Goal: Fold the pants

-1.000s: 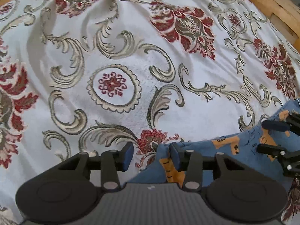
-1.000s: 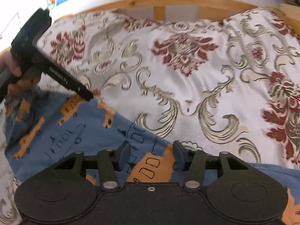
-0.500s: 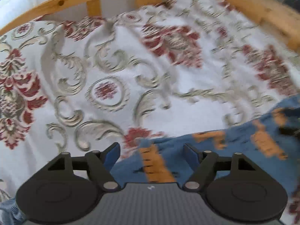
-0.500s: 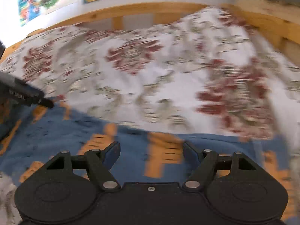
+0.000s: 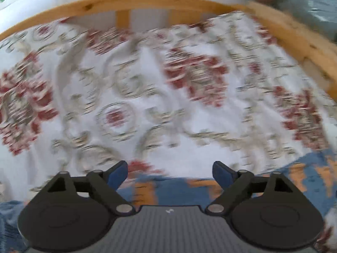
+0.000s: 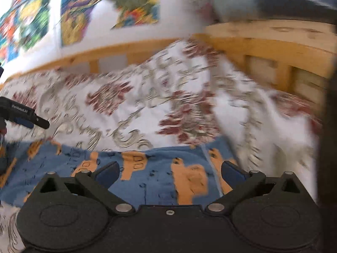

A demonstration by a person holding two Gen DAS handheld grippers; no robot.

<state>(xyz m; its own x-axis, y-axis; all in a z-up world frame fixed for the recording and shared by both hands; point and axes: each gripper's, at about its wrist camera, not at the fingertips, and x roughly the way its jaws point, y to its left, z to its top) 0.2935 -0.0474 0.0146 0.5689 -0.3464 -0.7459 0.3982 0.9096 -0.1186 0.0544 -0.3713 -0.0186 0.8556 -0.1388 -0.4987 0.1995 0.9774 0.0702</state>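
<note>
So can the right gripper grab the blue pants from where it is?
Probably yes. The right gripper has just been opening and stands wide, holding nothing, right over the blue pants lying flat on the flowery blanket. Nothing is in between.

The pants (image 6: 155, 175) are blue, printed with orange shapes and thin black line drawings. The bedspread (image 5: 168, 109) is white with dark red flowers and grey-beige scrolls. At 12 o'clock, the bed frame (image 5: 126, 2) is honey-coloured wood.

Bedspread (image 5: 168, 105) motion-blurred; pants (image 6: 147, 175) partly behind jaws.
</note>
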